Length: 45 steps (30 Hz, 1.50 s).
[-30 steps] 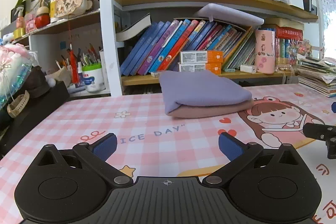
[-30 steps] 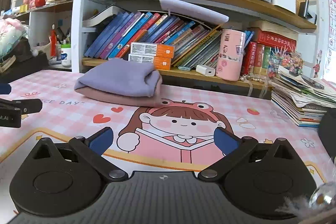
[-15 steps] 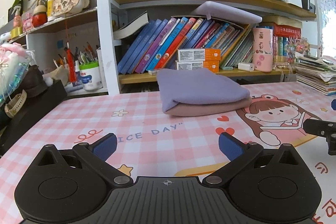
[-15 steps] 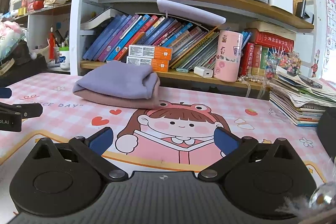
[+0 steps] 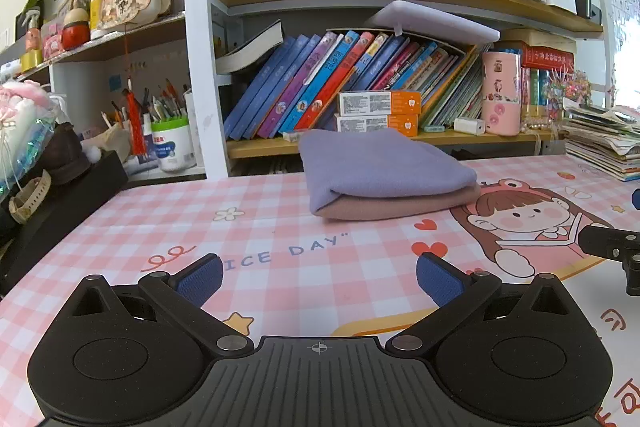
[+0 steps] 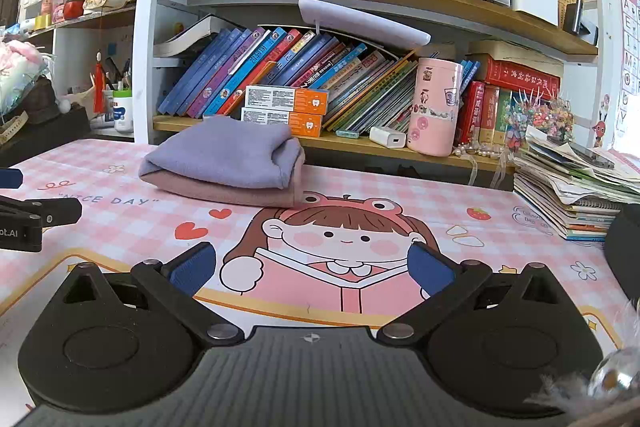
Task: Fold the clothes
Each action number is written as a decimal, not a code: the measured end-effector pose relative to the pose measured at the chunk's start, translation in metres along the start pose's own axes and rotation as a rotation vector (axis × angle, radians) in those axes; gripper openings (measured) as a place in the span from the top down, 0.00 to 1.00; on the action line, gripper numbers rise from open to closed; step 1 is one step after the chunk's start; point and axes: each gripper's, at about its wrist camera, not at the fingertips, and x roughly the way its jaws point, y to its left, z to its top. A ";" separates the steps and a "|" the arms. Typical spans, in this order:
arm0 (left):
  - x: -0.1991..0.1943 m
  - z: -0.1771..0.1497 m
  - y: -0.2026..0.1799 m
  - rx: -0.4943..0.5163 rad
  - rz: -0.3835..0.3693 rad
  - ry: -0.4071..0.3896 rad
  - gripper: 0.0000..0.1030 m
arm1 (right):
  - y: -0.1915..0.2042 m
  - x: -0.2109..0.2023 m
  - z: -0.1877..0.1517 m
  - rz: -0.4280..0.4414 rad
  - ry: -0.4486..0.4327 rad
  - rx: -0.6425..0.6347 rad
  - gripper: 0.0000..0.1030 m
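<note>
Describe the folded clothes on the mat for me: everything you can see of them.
The folded clothes form a compact soft bundle, a lavender layer wrapped over a dusty-pink one, both looking like matte knit or fleece. In the left wrist view the rounded fold faces left; the right wrist view shows the layered open ends at the right. The bundle lies flat on the pink checked mat, just in front of the lower bookshelf; whether it touches the shelf cannot be told. Neither gripper touches it: the left gripper and right gripper are open, well short of it.

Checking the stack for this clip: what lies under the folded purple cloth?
A folded pink cloth lies under the purple cloth, showing only along its edges; its covered part is hidden. Both rest on the checked desk mat.
</note>
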 end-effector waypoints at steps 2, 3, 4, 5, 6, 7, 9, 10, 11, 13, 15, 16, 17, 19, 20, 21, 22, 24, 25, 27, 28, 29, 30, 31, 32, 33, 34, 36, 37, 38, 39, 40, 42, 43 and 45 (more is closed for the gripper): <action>0.000 0.000 0.000 0.000 -0.003 0.001 0.00 | 0.000 0.000 0.000 0.000 0.000 0.000 0.00; 0.001 0.000 0.000 0.001 -0.004 0.002 0.00 | 0.000 0.000 0.000 0.000 0.000 0.000 0.00; 0.001 0.000 0.000 0.002 -0.005 0.003 0.00 | 0.000 0.000 0.000 0.001 0.000 -0.001 0.00; 0.001 0.000 0.000 0.003 -0.005 0.004 0.00 | 0.000 0.000 0.000 0.000 0.000 0.000 0.00; 0.001 0.000 0.000 0.003 -0.005 0.004 0.00 | 0.000 0.000 0.000 0.000 0.000 0.000 0.00; 0.001 0.000 -0.001 0.004 -0.005 0.005 0.00 | 0.000 0.000 0.000 0.000 0.001 0.000 0.00; 0.001 0.000 -0.001 0.004 -0.005 0.006 0.00 | 0.001 0.000 0.000 0.001 0.001 -0.001 0.00; 0.001 0.000 -0.001 0.004 -0.005 0.007 0.00 | 0.001 0.000 0.000 0.001 0.001 -0.001 0.00; 0.001 0.000 -0.001 0.004 -0.004 0.007 0.00 | 0.001 0.000 0.000 0.001 0.001 -0.001 0.00; 0.002 0.000 -0.001 0.003 -0.004 0.008 0.00 | 0.001 0.000 0.000 0.001 0.001 0.000 0.00; 0.002 0.000 -0.001 0.004 -0.004 0.009 0.00 | 0.000 0.000 0.000 0.002 0.001 -0.001 0.00; 0.002 0.000 -0.002 0.004 -0.006 0.009 0.00 | 0.001 0.000 0.000 0.001 0.001 -0.001 0.00; 0.002 0.000 -0.002 0.006 -0.008 0.010 0.00 | 0.001 0.000 0.000 0.001 0.001 -0.001 0.00; 0.002 0.000 -0.003 0.009 -0.011 0.011 0.00 | 0.001 0.000 0.000 0.002 0.001 0.000 0.00; 0.003 0.000 -0.003 0.010 -0.013 0.013 0.00 | 0.000 0.000 0.000 0.002 0.002 -0.001 0.00; 0.003 0.000 -0.003 0.010 -0.014 0.015 0.00 | 0.000 0.000 0.000 0.003 0.002 -0.001 0.00; 0.003 0.000 -0.003 0.009 -0.015 0.016 0.00 | 0.001 0.000 0.000 0.003 0.002 -0.002 0.00; 0.003 0.000 -0.002 0.005 -0.011 0.018 0.00 | 0.001 0.000 0.000 0.003 0.003 -0.003 0.00; 0.003 0.000 -0.002 0.002 -0.009 0.017 0.00 | 0.001 0.000 0.000 0.002 0.003 -0.002 0.00; 0.003 0.000 -0.001 -0.004 -0.004 0.013 0.00 | 0.001 0.000 0.000 0.003 0.003 -0.002 0.00; 0.002 0.000 0.000 -0.005 -0.003 0.012 0.00 | 0.001 0.000 0.000 0.003 0.003 -0.002 0.00; 0.002 0.000 0.000 -0.004 -0.002 0.011 0.00 | 0.001 0.000 0.000 0.003 0.003 -0.002 0.00; 0.002 0.000 -0.001 -0.003 0.000 0.011 0.00 | 0.001 0.000 0.000 0.003 0.003 -0.002 0.00; 0.002 0.000 -0.001 -0.001 0.001 0.011 0.00 | 0.001 0.000 0.000 0.003 0.003 -0.003 0.00; 0.002 0.000 -0.001 0.000 0.001 0.011 0.00 | 0.000 0.000 0.000 0.003 0.003 -0.002 0.00; 0.002 0.000 -0.001 0.000 0.002 0.011 0.00 | 0.000 0.000 0.000 0.003 0.003 -0.002 0.00; 0.002 0.000 -0.001 -0.001 0.002 0.010 0.00 | 0.000 0.000 0.000 0.004 0.003 -0.002 0.00; 0.002 0.000 -0.001 -0.003 0.003 0.010 0.00 | 0.000 0.000 0.000 0.003 0.003 -0.002 0.00; 0.002 0.000 -0.001 -0.003 0.003 0.011 0.00 | 0.000 0.000 0.000 0.003 0.003 -0.002 0.00; 0.002 0.000 -0.001 -0.003 0.003 0.011 0.00 | 0.000 0.000 0.000 0.003 0.003 -0.002 0.00; 0.002 0.001 -0.001 -0.003 0.004 0.012 0.00 | 0.001 0.000 0.000 0.003 0.003 -0.002 0.00; 0.002 0.000 -0.001 -0.003 0.004 0.012 0.00 | 0.001 0.000 0.000 0.003 0.003 -0.002 0.00; 0.002 0.001 -0.001 -0.003 0.003 0.012 0.00 | 0.001 0.000 0.000 0.003 0.003 -0.001 0.00; 0.002 0.001 -0.001 -0.003 0.003 0.012 0.00 | 0.001 0.000 0.000 0.003 0.003 -0.001 0.00; 0.003 0.001 0.000 -0.004 0.003 0.013 0.00 | 0.001 0.000 0.000 0.002 0.003 -0.001 0.00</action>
